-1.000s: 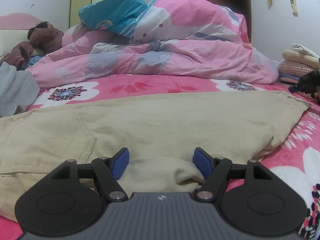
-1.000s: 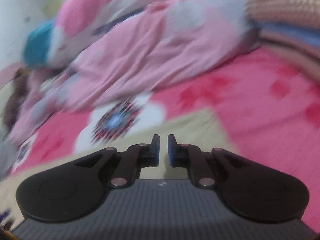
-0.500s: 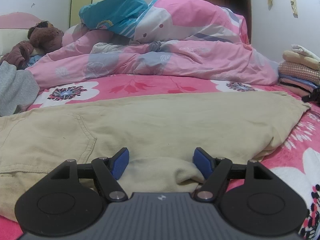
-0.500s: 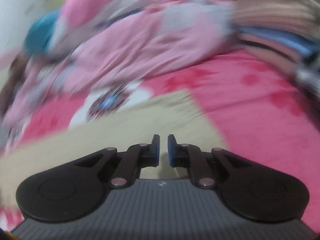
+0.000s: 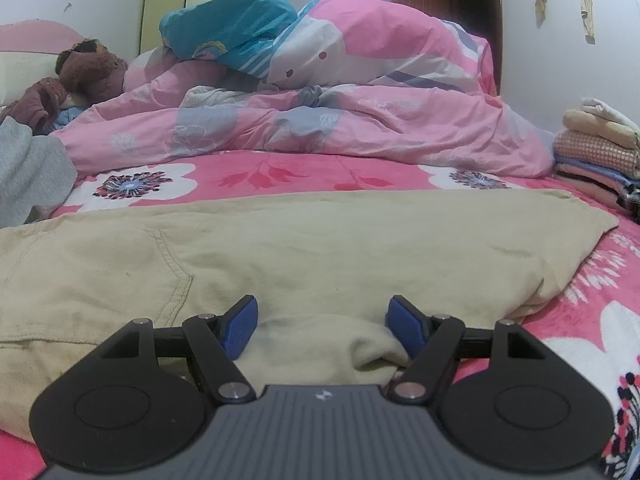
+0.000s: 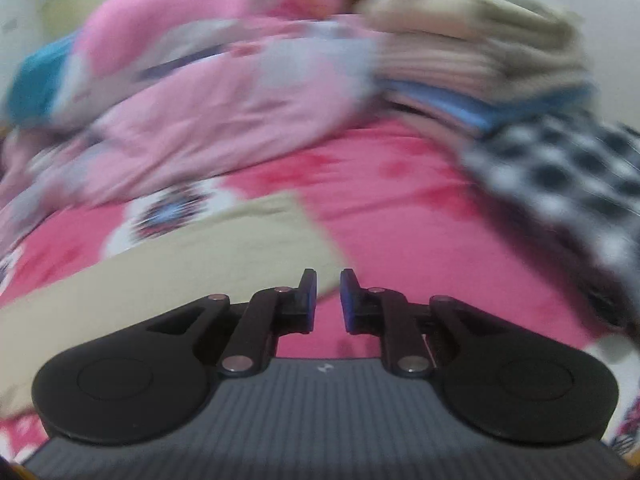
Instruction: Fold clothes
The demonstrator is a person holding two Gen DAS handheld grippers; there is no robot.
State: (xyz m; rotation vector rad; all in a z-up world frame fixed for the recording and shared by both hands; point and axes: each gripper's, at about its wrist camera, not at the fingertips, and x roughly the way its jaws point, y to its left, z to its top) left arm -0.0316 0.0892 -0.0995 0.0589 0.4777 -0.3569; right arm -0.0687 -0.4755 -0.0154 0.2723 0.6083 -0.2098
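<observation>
Beige trousers (image 5: 320,248) spread flat across the pink flowered bed (image 5: 280,172), pocket seam toward the left, hem end reaching right toward a stack of folded clothes (image 5: 596,156); already doubled leg on leg, or lying single, cannot tell from here

Left gripper (image 5: 322,322) low at the near edge, spread wide, blue pads on either side of a raised hump of beige cloth, nothing pinched yet. Right gripper (image 6: 327,300) parted by a narrow gap, nothing between the pads, hanging above bare pink sheet just off the trouser corner (image 6: 296,216); view badly blurred, so exact height above the cloth not readable

Risks from here, as judgement only:
- Closing the left on that hump could catch only the top layer, leaving the under layer behind and dragging a crooked crease
- A narrow gap on the right may skate over the hem instead of taking it; likely a miss, given the blur
- Checked black-and-white cloth (image 6: 560,184) and the stack sit near the right side; a wide swing could topple or snag them
- Rumpled pink duvet (image 5: 320,120) just beyond the far edge could catch cloth flipped that way
</observation>
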